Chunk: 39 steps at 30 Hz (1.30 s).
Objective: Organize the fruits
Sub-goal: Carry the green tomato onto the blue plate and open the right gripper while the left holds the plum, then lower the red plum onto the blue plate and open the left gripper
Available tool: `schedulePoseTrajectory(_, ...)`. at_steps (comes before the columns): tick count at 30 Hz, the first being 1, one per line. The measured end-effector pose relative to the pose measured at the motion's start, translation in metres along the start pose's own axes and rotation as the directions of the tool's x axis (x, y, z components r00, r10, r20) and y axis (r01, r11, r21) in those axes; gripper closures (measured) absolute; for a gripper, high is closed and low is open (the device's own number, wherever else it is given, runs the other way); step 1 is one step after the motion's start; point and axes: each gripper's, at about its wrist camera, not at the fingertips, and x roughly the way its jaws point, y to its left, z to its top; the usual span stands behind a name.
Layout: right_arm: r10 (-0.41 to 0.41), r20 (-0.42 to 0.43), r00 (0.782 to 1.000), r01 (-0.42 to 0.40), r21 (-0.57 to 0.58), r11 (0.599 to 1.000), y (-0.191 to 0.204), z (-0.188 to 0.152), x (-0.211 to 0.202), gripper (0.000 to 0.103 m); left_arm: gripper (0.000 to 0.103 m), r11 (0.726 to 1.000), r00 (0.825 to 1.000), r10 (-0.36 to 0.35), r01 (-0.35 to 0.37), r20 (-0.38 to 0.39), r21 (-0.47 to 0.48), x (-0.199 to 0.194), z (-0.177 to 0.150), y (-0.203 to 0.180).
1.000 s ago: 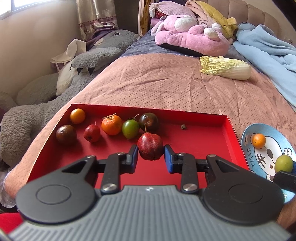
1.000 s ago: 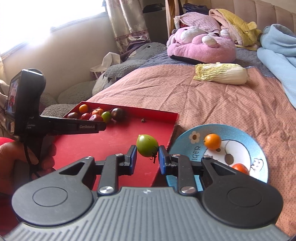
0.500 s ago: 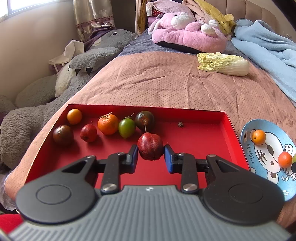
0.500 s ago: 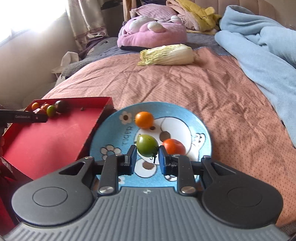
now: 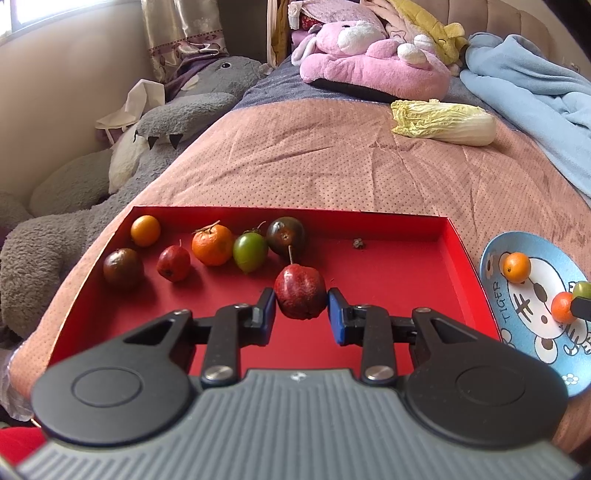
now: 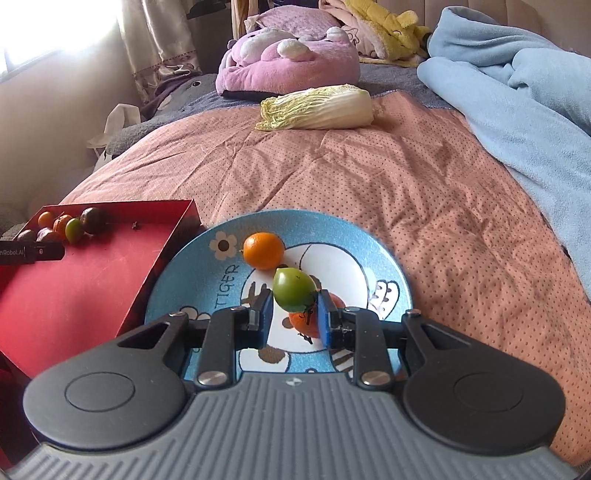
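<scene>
Right gripper (image 6: 294,319) clenched on green fruit (image 6: 293,290) above plate (image 6: 380,254).
If released high, the fruit could be knocked off by rolling.

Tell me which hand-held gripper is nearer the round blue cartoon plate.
Right. The right hand-held gripper hangs over the round blue cartoon plate, shut on a green tomato. The left hand-held gripper is over the red tray beside it, holding a dark red fruit.

sunlit window (image 6: 55,29), pink-quilted bed (image 6: 388,177)
</scene>
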Motion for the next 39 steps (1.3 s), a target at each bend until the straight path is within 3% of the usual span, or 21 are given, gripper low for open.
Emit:
schedulePoseTrajectory(5, -0.008, 0.017, 1.0, 0.008, 0.009, 1.0, -0.001, 0.007, -0.002, 0.072, 0.069, 1.0, 1.0, 0.0, 0.0, 0.0, 0.0, 0.0, 0.0, 0.0)
schedulePoseTrajectory(7, 0.0, 0.032, 0.999, -0.001, 0.02, 1.0, -0.002, 0.008, -0.007, 0.063, 0.069, 1.0, 1.0, 0.0, 0.0, 0.0, 0.0, 0.0, 0.0, 0.0)
schedulePoseTrajectory(9, -0.002, 0.054, 0.999, 0.0, 0.023, 1.0, 0.0, 0.007, -0.014, 0.046, 0.069, 1.0, 1.0, -0.003, 0.003, 0.0, 0.0, 0.0, -0.001, 0.0)
schedulePoseTrajectory(14, 0.032, 0.067, 0.997, -0.032, -0.004, 0.999, 0.007, 0.0, -0.032, 0.046, 0.069, 1.0, 1.0, -0.026, 0.026, 0.012, 0.01, -0.004, -0.001, -0.003)
schedulePoseTrajectory(28, 0.078, -0.004, 0.997, -0.079, -0.03, 0.996, 0.014, -0.038, -0.048, 0.045, 0.069, 0.987, 0.989, -0.126, 0.117, 0.074, 0.114, -0.023, 0.005, -0.04)
schedulePoseTrajectory(39, 0.07, -0.012, 0.998, -0.07, 0.0, 0.998, -0.005, -0.044, -0.053, 0.045, 0.069, 0.947, 0.962, -0.268, 0.256, 0.041, 0.197, -0.026, 0.004, -0.118)
